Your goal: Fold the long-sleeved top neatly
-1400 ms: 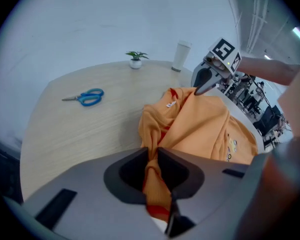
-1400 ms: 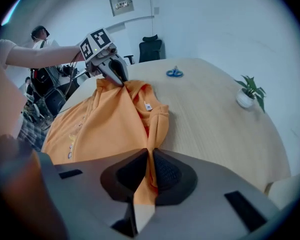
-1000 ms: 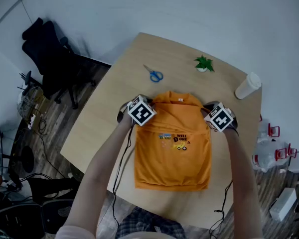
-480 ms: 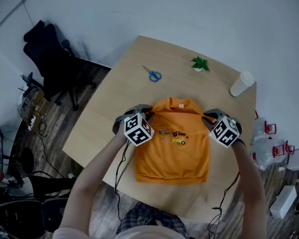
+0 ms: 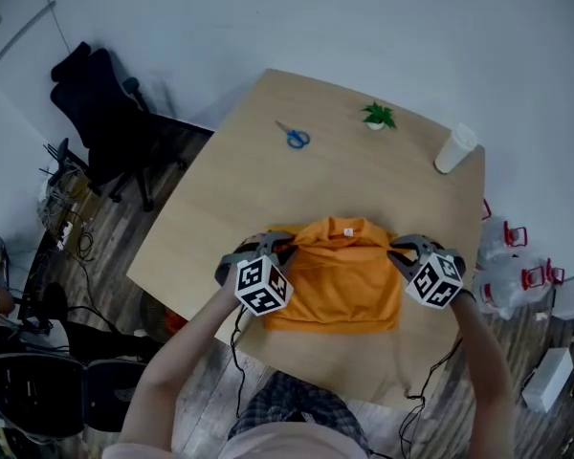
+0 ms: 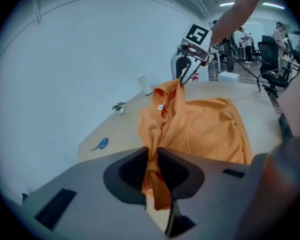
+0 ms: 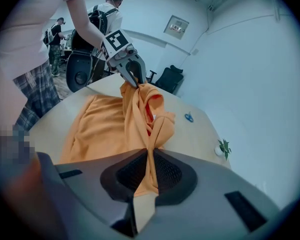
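The left hand-held gripper (image 5: 285, 249) and the right hand-held gripper (image 5: 398, 252) are each pinching a shoulder, a sensible hold, of the long-sleeved top (image 5: 344, 280), which is sagging, seemingly light and limp, onto the bench (image 5: 258, 175).

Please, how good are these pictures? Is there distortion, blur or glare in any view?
Head view: dim but even light, sharp, no glare; the top and the table are evenly lit. Left gripper view: strong fisheye, black corners, ceiling lights glaring at upper right. Right gripper view: same fisheye and black corners, no glare.
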`<state>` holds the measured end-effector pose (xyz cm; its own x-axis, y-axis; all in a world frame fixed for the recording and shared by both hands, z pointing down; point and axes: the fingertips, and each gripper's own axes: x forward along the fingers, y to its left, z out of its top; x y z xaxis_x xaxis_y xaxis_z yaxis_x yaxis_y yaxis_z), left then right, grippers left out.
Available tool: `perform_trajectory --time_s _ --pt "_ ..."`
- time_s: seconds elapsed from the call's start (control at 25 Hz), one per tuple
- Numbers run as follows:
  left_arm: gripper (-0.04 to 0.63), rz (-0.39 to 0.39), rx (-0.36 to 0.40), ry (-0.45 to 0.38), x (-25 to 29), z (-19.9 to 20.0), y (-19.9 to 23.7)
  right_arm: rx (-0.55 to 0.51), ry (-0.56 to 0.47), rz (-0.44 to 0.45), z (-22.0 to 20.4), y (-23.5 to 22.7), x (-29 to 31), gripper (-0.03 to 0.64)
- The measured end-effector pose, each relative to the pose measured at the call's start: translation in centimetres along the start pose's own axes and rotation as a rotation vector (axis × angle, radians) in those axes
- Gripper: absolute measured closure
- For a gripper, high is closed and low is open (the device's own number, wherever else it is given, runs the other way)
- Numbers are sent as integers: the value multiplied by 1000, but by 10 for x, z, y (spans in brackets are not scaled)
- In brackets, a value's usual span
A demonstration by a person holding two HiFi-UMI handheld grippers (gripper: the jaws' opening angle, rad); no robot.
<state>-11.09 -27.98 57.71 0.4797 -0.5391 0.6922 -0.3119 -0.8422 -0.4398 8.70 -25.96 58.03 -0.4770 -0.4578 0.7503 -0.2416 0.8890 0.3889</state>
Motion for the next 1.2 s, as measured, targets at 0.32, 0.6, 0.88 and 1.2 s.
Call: perform_trajectory --time_s 0.32,0.6,0.88,1.2 --pt "523 -67 6 -1 -17 -20 -72 -33 33 68 -15 77 -11 571" --pt "525 -203 -56 21 -19 -36 -113 11 88 151 -36 136 -4 563" --pt "508 -258 -148 97 -18 -62 -137 135 158 206 -62 173 5 536" --pt "355 -248 -135 54 -30 -45 -145 246 84 156 -42 165 -13 452"
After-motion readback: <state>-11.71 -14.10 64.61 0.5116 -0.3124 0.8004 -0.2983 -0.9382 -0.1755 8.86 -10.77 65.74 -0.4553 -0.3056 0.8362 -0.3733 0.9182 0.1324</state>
